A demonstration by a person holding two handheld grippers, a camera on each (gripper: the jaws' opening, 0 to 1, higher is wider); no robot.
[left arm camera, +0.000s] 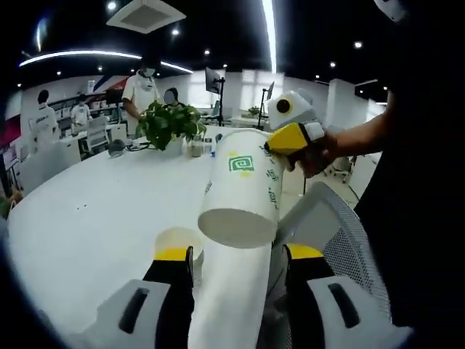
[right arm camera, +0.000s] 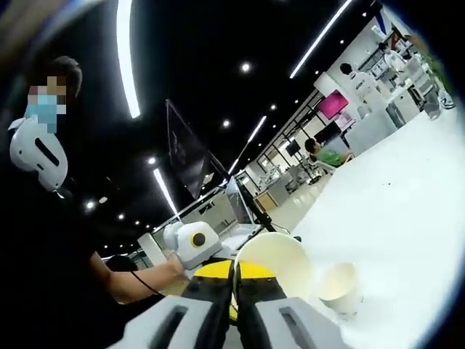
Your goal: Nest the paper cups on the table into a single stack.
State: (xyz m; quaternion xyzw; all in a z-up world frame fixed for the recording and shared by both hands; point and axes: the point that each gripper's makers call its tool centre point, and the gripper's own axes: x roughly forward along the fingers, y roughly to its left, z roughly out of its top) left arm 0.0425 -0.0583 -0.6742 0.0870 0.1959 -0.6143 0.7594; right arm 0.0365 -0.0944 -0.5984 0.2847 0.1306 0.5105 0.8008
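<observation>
My left gripper (left arm camera: 236, 262) is shut on a tall white stack of paper cups (left arm camera: 229, 305) that rises between its jaws. A paper cup with a green logo (left arm camera: 243, 182) hangs just above the stack, base toward me, overlapping the stack's upper end. My right gripper (left arm camera: 275, 145) comes in from the right and pinches that cup's far rim. In the right gripper view my right gripper (right arm camera: 236, 287) is shut on the rim of this cup (right arm camera: 280, 262), whose open mouth faces me, with the left gripper (right arm camera: 214, 270) just behind it. A single cup (left arm camera: 174, 240) (right arm camera: 341, 287) stands on the white table (left arm camera: 94, 211).
A grey mesh chair (left arm camera: 334, 225) stands close on the right of the left gripper view. A potted plant (left arm camera: 171, 123) and small items sit at the table's far side. People stand at desks beyond. The person's arm (left arm camera: 363, 138) reaches in from the right.
</observation>
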